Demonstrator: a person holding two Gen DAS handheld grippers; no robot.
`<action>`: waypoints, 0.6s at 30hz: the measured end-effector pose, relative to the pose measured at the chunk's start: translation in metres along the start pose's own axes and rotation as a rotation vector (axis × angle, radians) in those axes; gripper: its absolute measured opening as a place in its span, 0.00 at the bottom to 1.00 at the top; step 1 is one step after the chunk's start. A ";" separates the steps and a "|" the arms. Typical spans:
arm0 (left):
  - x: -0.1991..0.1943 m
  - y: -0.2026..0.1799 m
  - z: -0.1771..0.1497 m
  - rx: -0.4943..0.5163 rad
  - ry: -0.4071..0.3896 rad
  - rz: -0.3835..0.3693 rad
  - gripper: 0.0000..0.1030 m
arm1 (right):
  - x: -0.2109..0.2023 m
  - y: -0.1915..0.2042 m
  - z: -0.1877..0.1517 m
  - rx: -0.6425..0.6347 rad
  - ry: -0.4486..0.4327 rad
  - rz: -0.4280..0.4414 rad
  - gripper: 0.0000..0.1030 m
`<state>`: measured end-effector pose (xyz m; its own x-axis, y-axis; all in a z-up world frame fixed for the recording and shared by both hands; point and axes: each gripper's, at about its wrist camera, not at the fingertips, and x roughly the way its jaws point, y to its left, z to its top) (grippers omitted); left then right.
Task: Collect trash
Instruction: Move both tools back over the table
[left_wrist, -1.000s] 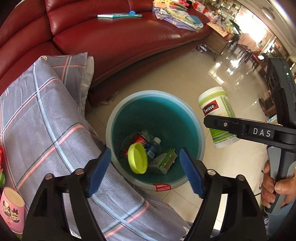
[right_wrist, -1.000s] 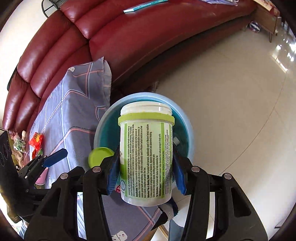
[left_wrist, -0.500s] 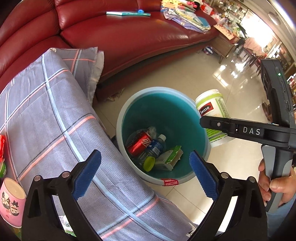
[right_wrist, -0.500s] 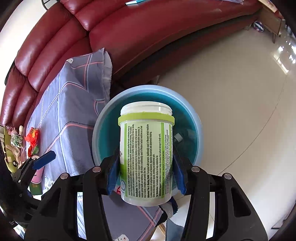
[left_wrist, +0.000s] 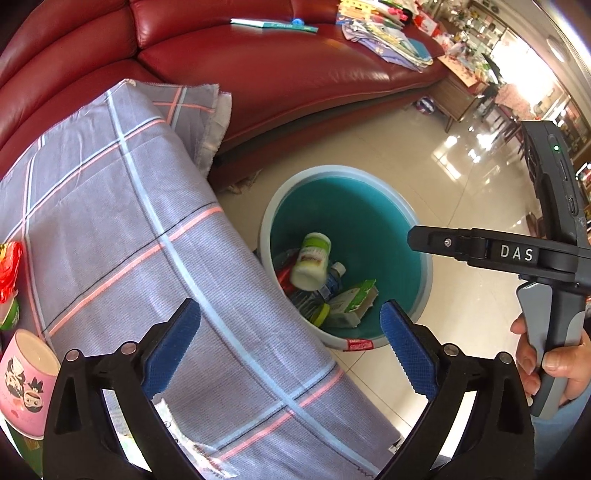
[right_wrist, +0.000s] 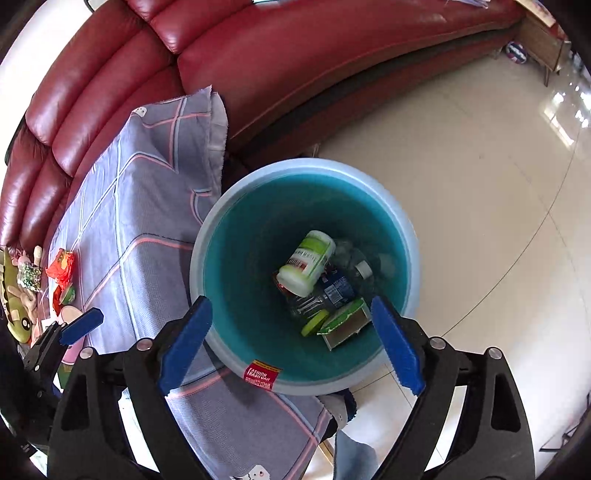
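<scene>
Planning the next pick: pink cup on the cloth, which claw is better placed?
Left, probably. The left claw is open over the cloth, with the pink cup beside it. The right claw, also open, hangs over the bin.

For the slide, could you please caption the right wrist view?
Open right gripper above the bin, white jar lying inside.

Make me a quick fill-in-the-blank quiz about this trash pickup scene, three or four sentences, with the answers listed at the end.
1. The white supplement jar with the green label now lies inside the ____.
2. The right gripper has just been opening, and between its pads there is ____.
3. The bin stands on the floor next to a table covered by a ____ cloth.
4. The sofa behind the bin is ____ in colour.

Answers: bin; nothing; checked; red
</scene>
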<state>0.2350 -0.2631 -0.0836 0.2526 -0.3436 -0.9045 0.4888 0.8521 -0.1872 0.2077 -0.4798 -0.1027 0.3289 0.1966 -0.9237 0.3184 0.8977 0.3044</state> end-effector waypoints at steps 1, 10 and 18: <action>-0.002 0.003 -0.002 -0.006 0.000 0.001 0.95 | 0.000 0.003 -0.001 -0.002 0.003 -0.002 0.83; -0.027 0.036 -0.025 -0.064 -0.025 0.018 0.95 | -0.003 0.038 -0.014 -0.048 0.015 -0.001 0.83; -0.060 0.073 -0.051 -0.125 -0.061 0.050 0.95 | -0.006 0.082 -0.031 -0.121 0.022 0.007 0.83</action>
<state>0.2132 -0.1599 -0.0624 0.3262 -0.3200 -0.8895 0.3675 0.9099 -0.1926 0.2047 -0.3952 -0.0790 0.3106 0.2107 -0.9269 0.2062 0.9370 0.2821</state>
